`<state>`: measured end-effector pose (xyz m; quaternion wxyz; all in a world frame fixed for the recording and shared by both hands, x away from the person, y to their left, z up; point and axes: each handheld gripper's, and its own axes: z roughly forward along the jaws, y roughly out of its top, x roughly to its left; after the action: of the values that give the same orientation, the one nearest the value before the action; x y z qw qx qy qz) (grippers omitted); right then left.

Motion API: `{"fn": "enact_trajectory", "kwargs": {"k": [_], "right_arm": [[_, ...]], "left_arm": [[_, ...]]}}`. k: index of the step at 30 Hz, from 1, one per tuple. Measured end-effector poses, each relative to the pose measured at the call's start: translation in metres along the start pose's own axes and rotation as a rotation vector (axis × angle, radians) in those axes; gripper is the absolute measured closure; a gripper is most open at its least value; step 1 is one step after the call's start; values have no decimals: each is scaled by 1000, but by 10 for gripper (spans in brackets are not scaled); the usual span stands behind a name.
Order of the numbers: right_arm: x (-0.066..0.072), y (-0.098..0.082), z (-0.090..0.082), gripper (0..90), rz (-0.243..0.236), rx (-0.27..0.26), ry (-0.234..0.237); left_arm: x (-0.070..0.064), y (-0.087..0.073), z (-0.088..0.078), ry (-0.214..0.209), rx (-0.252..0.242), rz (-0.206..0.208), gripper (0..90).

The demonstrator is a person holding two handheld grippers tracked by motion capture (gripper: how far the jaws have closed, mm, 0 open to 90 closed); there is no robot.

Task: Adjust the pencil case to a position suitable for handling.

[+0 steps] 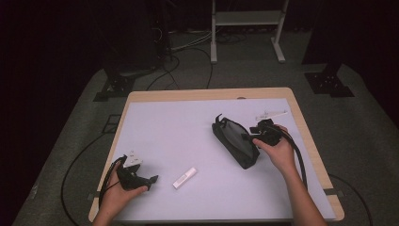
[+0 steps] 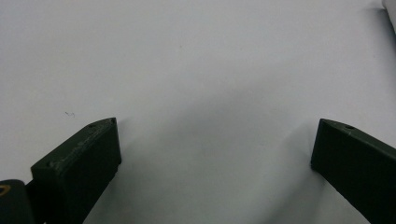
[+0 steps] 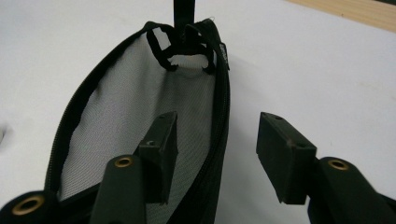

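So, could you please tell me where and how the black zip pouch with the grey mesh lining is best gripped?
Grip the black zip pouch with the grey mesh lining by its zippered rim on the side nearest the right claw, coming down from above. The pouch lies open with that edge standing up, thin enough to pinch; one jaw already sits inside the mouth, the other outside it.

Black hand-held gripper (image 1: 254, 132) with brass-ringed screw holes and black cable.
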<state>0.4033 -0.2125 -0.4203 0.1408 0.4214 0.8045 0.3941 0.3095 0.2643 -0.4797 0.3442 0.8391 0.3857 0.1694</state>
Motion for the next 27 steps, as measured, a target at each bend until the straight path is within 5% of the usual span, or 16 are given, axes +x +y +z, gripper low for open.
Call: {"fn": "enact_trajectory", "kwargs": {"k": [27], "right_arm": [[1,-4,3,877,47,8,-16]], "left_arm": [[0,0,0,0,-1,0,7]]}}
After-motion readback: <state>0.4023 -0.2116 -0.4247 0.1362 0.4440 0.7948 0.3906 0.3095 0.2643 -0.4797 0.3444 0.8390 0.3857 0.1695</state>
